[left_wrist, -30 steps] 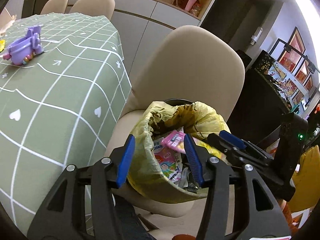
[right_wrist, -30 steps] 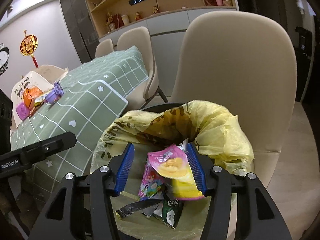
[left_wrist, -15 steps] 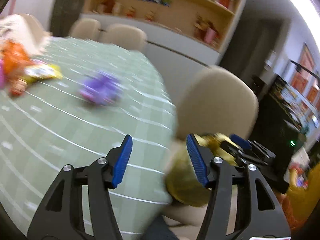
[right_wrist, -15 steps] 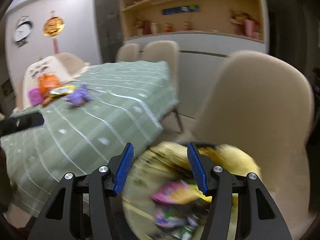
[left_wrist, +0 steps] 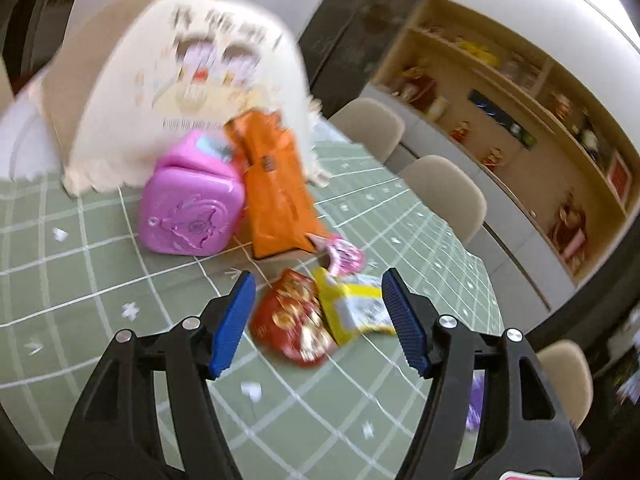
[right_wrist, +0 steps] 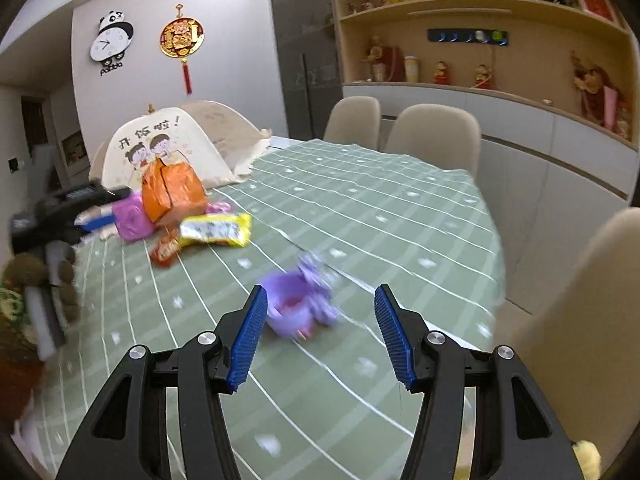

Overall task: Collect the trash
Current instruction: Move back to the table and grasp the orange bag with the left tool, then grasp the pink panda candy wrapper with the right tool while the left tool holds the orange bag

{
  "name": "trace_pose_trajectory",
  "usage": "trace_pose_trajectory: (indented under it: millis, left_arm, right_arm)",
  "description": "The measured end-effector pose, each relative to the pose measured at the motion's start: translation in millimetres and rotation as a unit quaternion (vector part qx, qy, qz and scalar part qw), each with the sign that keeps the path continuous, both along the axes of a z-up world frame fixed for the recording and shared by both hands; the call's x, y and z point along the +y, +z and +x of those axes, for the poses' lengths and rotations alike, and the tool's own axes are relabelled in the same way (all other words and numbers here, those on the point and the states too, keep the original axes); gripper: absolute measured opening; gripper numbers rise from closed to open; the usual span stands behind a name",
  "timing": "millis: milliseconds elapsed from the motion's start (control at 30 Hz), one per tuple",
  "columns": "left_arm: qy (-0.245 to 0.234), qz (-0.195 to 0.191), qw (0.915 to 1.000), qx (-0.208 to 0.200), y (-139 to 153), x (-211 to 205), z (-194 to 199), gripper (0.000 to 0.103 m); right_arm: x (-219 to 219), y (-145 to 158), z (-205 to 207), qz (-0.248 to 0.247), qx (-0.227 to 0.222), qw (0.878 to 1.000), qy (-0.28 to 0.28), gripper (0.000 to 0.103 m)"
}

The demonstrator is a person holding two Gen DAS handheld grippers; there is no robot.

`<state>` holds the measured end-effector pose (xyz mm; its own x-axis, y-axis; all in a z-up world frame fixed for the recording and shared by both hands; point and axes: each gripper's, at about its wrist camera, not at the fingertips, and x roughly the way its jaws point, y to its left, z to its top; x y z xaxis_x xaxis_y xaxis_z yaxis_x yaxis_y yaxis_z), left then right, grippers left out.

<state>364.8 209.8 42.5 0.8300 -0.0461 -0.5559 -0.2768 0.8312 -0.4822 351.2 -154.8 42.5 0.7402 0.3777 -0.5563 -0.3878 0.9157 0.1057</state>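
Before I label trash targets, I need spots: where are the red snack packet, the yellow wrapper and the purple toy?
red snack packet (left_wrist: 294,322): left wrist view, middle of its face.
yellow wrapper (left_wrist: 352,306): left wrist view, centre panel.
purple toy (right_wrist: 298,306): right wrist view, its body.

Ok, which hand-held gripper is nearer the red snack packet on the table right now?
Left. The left hand-held gripper hovers open right over the red snack packet, framing it between its fingers. The right hand-held gripper is farther back, open over the purple toy.
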Motion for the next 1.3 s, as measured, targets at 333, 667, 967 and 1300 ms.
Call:
trace_pose_trajectory:
  millis: [333,667,967,1300]
  left_arm:
    - [0.018,-0.062,0.9971,0.041,-38.2,27.2,67.0,0.041]
    - [-0.059,-0.014,0.9972,0.043,-20.0,29.9,-22.6,0.018]
    - [-0.062,-0.032,0.9969,0.035,-42.4,41.1,-93.0,0.019]
    - [-0.074,-0.056,0.9954,0.020,-48.2,49.8,-93.3,0.028]
  right_arm:
    - [49.0,-6.6,24.4,-0.042,0.008,0.999,0.011,0.053]
    - [126.8,-0.6,76.5,-0.007,0.051,0.995,0.086,0.053]
    - [219.9,-31.7,152.8,-0.039,0.101,0.991,0.081,0.053]
    - [255.3,-72.4,200.8,-0.059,0.141,0.988,0.038,0.053]
